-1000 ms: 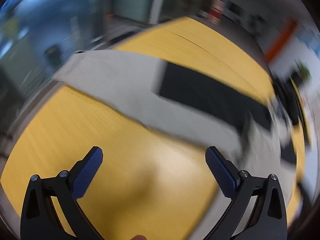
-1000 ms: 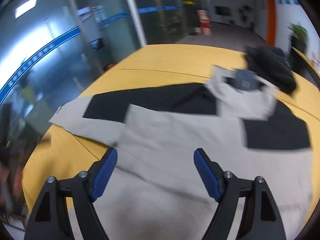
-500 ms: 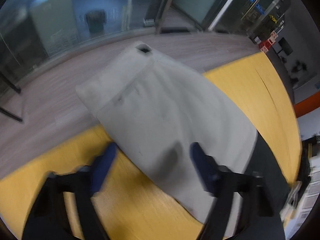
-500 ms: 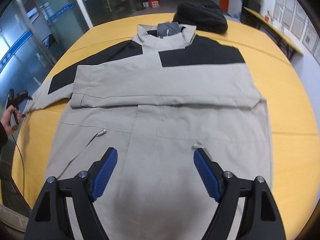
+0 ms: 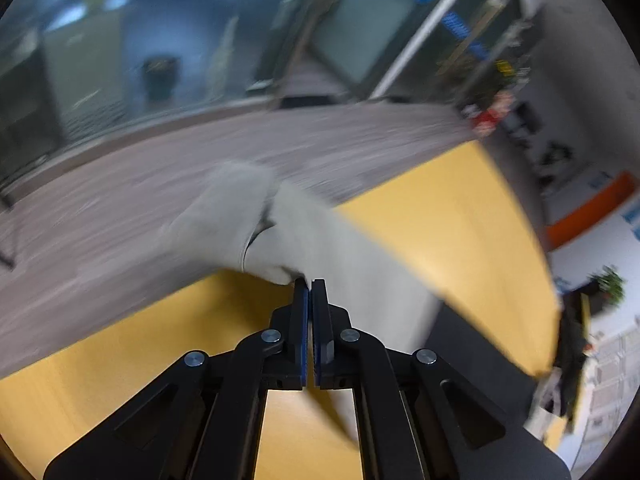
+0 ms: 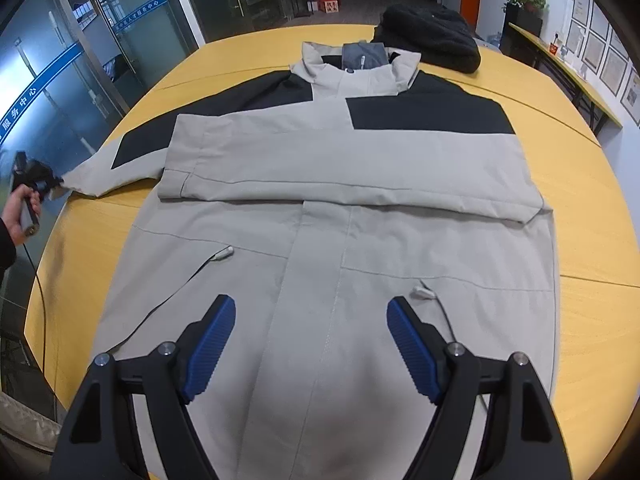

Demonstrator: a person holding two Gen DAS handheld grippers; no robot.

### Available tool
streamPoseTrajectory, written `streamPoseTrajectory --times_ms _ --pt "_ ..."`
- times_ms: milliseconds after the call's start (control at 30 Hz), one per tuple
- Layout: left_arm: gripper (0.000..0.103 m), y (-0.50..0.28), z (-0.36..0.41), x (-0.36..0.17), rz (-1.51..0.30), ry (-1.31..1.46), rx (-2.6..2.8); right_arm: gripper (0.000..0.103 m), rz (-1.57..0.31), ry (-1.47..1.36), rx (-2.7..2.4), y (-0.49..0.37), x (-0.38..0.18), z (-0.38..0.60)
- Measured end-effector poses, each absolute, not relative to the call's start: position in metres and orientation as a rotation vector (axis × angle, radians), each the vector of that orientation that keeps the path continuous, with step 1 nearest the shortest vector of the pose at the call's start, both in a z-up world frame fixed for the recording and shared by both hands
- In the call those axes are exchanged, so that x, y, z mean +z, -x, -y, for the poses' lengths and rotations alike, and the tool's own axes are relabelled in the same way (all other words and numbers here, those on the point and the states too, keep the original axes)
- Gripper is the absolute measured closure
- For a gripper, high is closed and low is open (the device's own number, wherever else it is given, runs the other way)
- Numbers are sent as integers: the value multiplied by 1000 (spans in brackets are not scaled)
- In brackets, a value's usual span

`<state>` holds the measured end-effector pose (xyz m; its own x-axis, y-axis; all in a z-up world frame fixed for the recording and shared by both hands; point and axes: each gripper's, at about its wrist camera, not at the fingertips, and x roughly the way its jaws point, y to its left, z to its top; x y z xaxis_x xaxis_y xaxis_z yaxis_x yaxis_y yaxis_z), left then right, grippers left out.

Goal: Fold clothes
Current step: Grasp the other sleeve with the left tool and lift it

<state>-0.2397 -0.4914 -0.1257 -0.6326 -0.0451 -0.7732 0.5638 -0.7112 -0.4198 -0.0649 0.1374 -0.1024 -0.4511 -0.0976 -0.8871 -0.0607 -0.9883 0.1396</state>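
Observation:
A grey and black jacket lies flat, front up, on the round yellow table, with one sleeve folded across the chest. Its other sleeve stretches to the table's left edge. My left gripper is shut on that sleeve's grey cuff, which hangs past the table edge; it also shows in the right wrist view, held by a hand. My right gripper is open and empty, above the jacket's lower front.
A black garment lies at the table's far side behind the jacket's collar. Glass walls and doors stand to the left. A side table and framed pictures line the right wall. Grey floor lies beyond the table edge.
My left gripper has swung to the sleeve end at the table's edge and closed on the cuff. My right gripper's view has pulled back over the jacket's hem and stays open.

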Motion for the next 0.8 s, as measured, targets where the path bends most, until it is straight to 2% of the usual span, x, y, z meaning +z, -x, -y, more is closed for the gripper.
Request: streamPoseTrajectory --times_ms 133,200,367,600,733,800 --pt "102 242 418 -47 -907 -1012 -2601 21 284 -1599 -2675 63 -102 -150" --pt "102 241 357 -7 -865 -1002 -2754 21 315 -1580 -2685 61 -101 -157" --pt "102 228 190 36 -822 -1128 -3045 21 400 -1502 -2737 50 -91 -185" --pt "102 214 -34 6 -761 -1480 -3189 21 517 -1421 -2841 20 -87 -261" --pt "102 213 -135 -53 -613 -1709 -3118 21 583 -1430 -2895 4 -97 -311" --pt "102 206 -168 -85 -473 -1808 -3072 21 603 -1441 -2910 0 -102 -334"
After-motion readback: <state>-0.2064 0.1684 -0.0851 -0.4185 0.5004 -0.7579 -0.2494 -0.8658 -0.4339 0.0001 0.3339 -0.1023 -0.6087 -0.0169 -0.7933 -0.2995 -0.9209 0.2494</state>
